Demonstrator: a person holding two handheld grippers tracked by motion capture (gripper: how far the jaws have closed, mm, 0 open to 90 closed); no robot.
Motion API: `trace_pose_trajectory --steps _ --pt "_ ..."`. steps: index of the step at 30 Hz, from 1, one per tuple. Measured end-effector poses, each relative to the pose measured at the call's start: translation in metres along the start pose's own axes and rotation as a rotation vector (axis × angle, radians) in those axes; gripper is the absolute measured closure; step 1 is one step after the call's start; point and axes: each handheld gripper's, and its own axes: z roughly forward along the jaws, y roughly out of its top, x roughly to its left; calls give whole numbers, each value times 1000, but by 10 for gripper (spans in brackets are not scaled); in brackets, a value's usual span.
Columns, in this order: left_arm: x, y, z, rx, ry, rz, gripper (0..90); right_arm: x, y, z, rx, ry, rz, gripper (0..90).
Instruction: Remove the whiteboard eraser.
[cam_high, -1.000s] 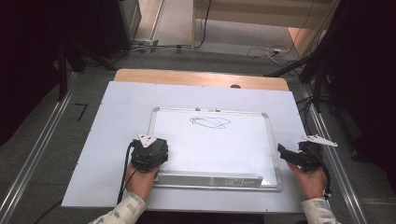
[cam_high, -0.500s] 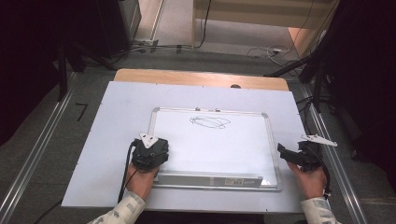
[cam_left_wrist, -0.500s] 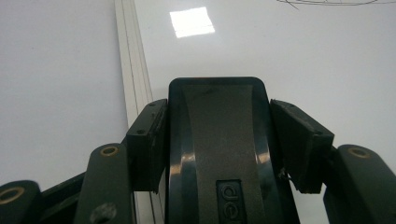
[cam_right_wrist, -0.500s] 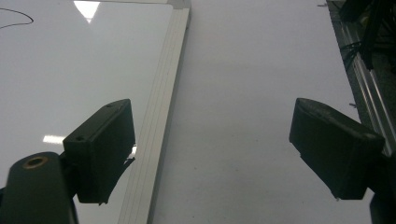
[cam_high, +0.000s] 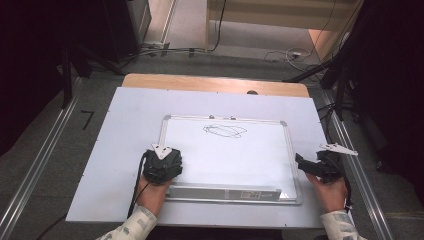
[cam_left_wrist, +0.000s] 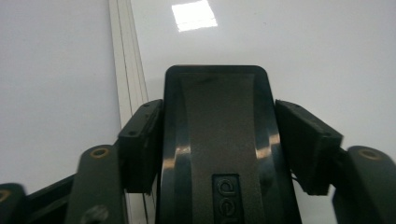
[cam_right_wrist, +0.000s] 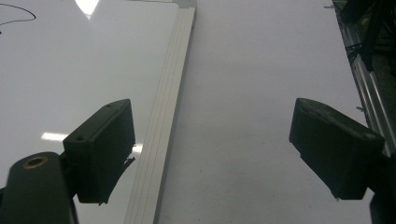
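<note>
Left gripper (cam_left_wrist: 219, 154) clamps a black eraser (cam_left_wrist: 219, 121) over the whiteboard's (cam_high: 235, 155) near-left corner; right gripper (cam_right_wrist: 212, 154) gapes, empty. Eraser: light, stiff, glossy-sided, so hold its flanks

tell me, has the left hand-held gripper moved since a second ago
No. The left hand-held gripper sits at the same spot by the whiteboard's near left corner in the high view, jaws shut on a black eraser.
</note>
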Motion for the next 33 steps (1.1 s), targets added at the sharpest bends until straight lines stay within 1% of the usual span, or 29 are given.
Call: trace_pose_trajectory --steps 1,4,21,28,30,33 --pt "0 0 0 -2 -2 -9 395 0 0 0 -1 1 0 129" --pt "0 0 0 0 -2 0 401 0 0 0 -1 2 -1 129" --pt "2 2 0 8 -18 -6 406 -1 -1 -2 -5 9 3 129" --pt "1 2 -1 10 -32 -7 406 -2 -1 -3 -8 10 -1 129" --pt "1 3 -2 -2 -34 -18 406 -2 -1 -3 -8 10 2 129" --pt "3 6 -6 -20 -37 -23 406 -2 -1 -3 -8 10 4 129"
